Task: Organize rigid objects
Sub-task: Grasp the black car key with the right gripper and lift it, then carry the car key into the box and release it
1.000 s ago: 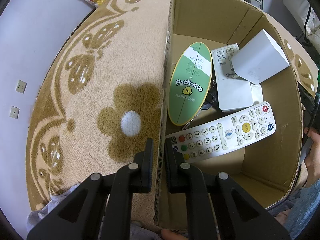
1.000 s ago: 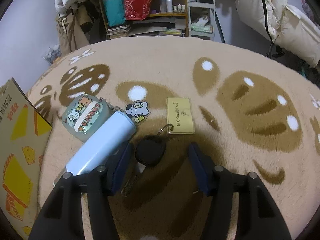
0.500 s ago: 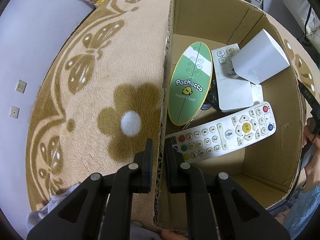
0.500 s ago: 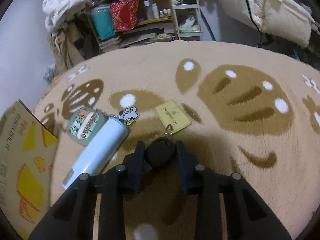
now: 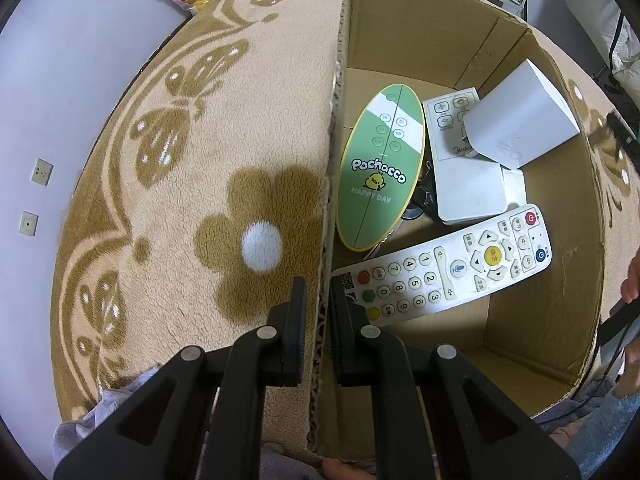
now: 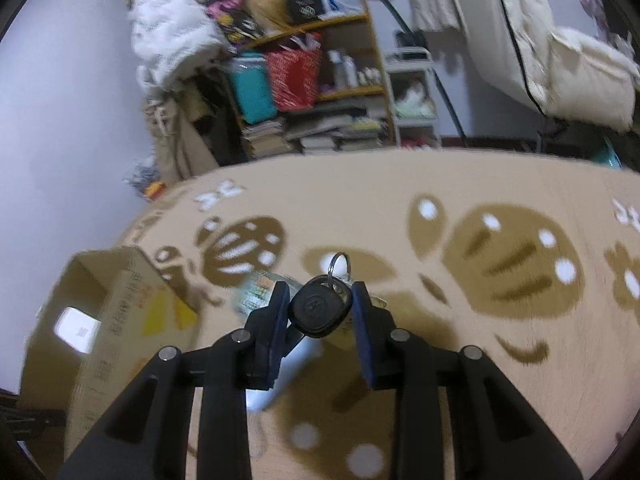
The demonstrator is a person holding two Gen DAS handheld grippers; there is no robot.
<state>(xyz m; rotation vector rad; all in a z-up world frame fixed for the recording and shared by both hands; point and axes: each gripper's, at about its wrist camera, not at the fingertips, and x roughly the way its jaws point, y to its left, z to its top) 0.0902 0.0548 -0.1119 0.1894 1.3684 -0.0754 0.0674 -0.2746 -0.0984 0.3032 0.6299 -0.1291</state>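
Above the rug (image 6: 400, 208), right of the cardboard box (image 6: 120, 320), the right hand-held gripper (image 6: 320, 312) pinches a black key fob (image 6: 320, 312), while the left hand-held gripper (image 5: 318, 316) clamps the box's wall (image 5: 326, 200).

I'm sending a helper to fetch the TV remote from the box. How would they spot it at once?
Look inside the open cardboard box on the flower-patterned rug. The TV remote is the long white one lying crosswise nearest the left hand-held gripper. Unlike the green oval Pochacco remote, it has number keys and a yellow centre button.
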